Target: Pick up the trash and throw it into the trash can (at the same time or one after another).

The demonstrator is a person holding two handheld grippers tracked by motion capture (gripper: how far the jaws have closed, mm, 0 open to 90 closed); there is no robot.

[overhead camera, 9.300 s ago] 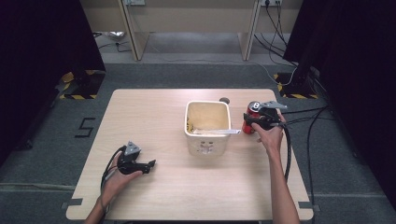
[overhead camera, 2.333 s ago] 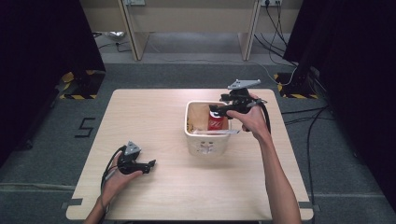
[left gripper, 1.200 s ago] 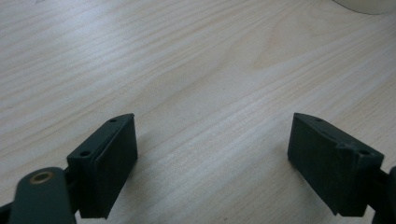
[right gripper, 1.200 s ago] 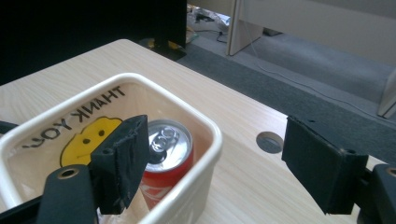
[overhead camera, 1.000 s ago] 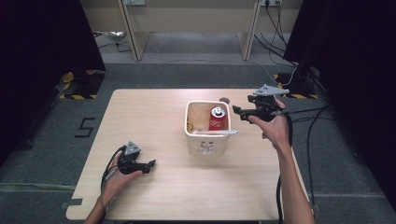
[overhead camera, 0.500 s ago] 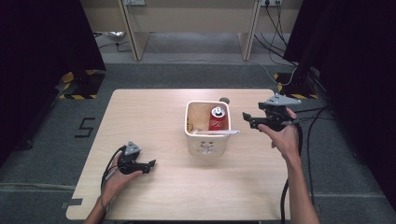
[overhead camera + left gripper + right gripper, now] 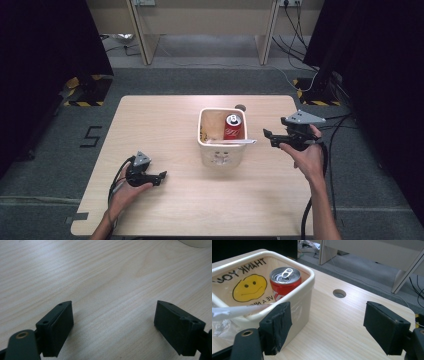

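Red can (image 7: 233,127) stands upright in the white bin (image 7: 220,156), far-right corner, mid-table, so the drop looks done. Right gripper (image 7: 270,136) hangs just right of the bin, jaws apart, empty. Left gripper (image 7: 161,176) rests near-left on the table (image 7: 165,120), jaws apart & empty. Nothing obvious left.

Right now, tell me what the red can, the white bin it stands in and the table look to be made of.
Red can: apparently aluminium, with a shiny silver lid and pull tab and a glossy red printed wall.
White bin: probably plastic, with a smooth cream wall and a thick rounded rim; a thin printed plastic bag seems to line it.
Table: light wood-grain top, matte, possibly laminate.
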